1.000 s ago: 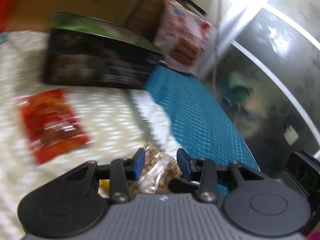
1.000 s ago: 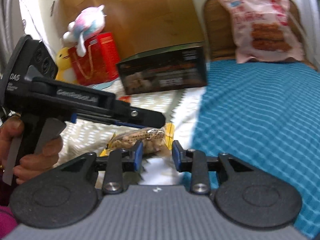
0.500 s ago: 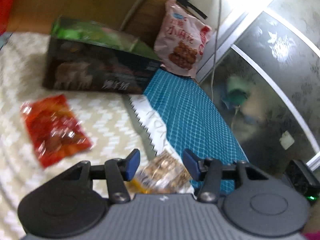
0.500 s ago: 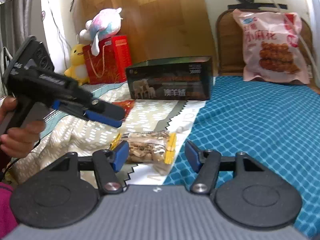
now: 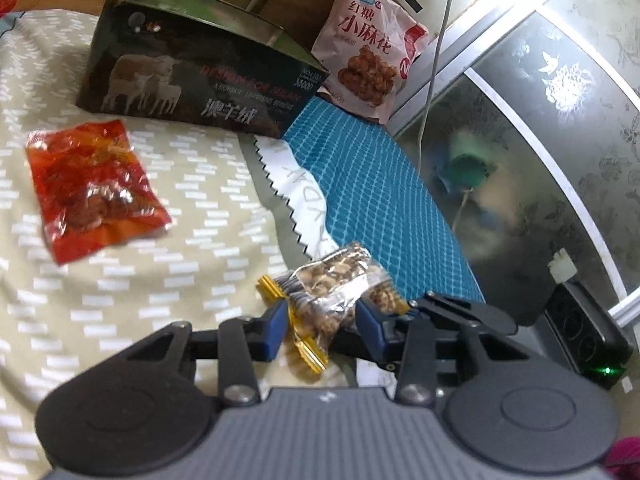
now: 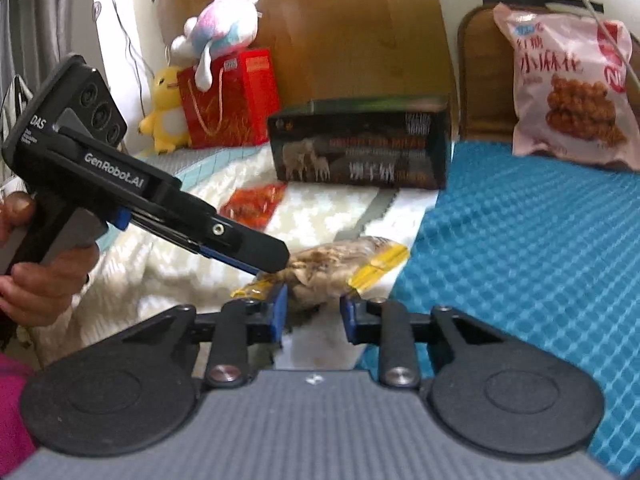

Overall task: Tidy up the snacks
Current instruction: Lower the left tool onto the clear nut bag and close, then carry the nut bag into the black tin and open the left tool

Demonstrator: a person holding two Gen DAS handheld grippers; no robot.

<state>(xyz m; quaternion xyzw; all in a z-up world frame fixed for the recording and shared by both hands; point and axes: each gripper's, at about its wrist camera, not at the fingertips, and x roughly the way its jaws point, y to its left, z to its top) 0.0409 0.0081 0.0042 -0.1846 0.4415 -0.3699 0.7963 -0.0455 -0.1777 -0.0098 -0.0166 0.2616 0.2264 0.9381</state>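
Left wrist view is showing the left gripper (image 5: 322, 326) low over the bed (image 5: 120, 280), and a clear packet of nuts with yellow ends (image 5: 340, 284) is sitting between its blue pads. The jaws have just been closing on this packet, and both pads are pressing on its sides, so the left gripper is gripping it. The packet is lying at the border where the beige patterned blanket (image 5: 180, 184) is meeting the teal checked cover (image 5: 360, 184). A red snack pouch (image 5: 90, 184) is lying flat on the blanket, well apart to the left. Behind it a dark box with sheep pictures (image 5: 192, 80) is standing, and a pink bag of fried twists (image 5: 368, 56) is leaning upright just beside the box.

In the right wrist view, the right gripper (image 6: 312, 312) is reaching the same packet from the other side. Its jaws have just been closing too, but I cannot tell if the pads are touching the packet. A hand (image 6: 36, 276) is holding the left gripper's handle. A red gift bag (image 6: 228, 100), a yellow plush toy (image 6: 166, 108) and a pastel plush toy (image 6: 220, 28) are resting at the back.
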